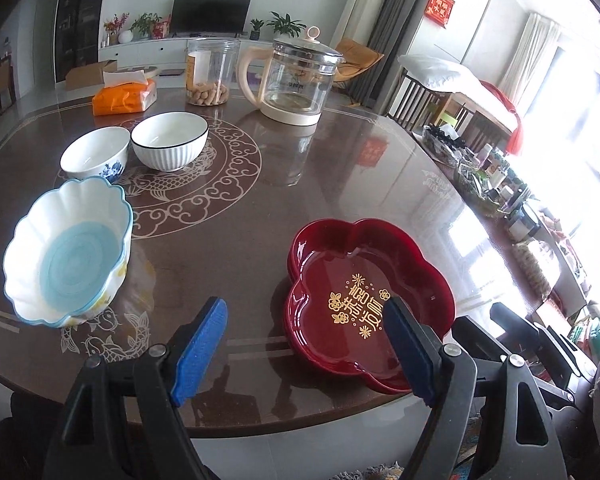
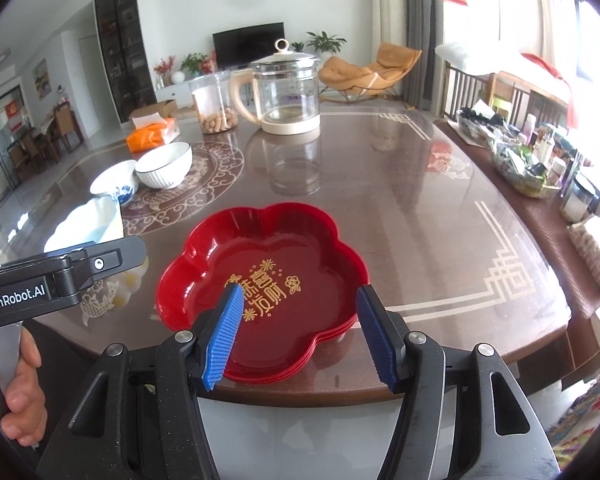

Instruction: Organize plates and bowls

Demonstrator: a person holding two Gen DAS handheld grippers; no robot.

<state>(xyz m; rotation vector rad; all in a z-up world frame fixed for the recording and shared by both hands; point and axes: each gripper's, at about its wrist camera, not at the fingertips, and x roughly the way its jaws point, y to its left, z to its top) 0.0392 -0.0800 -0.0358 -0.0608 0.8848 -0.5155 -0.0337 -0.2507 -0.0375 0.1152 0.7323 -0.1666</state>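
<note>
A stack of red flower-shaped plates [image 1: 364, 280] [image 2: 268, 264] with gold characters sits near the table's front edge. A scalloped white bowl with a blue bottom [image 1: 70, 252] [image 2: 86, 224] stands to its left. Behind that are a small blue-and-white bowl [image 1: 96, 156] [image 2: 114, 182] and a ribbed white bowl with a dark rim [image 1: 169, 144] [image 2: 165, 170]. My left gripper [image 1: 304, 312] is open and empty, hovering left of the red plates. My right gripper [image 2: 298, 296] is open and empty, just above the plates' near rim.
A glass kettle [image 1: 296, 80] [image 2: 284, 88], a clear jar with snacks [image 1: 210, 72] [image 2: 216, 102] and an orange tissue pack [image 1: 124, 96] [image 2: 152, 132] stand at the back of the brown table [image 1: 340, 184]. A cluttered side shelf [image 2: 532, 160] runs along the right.
</note>
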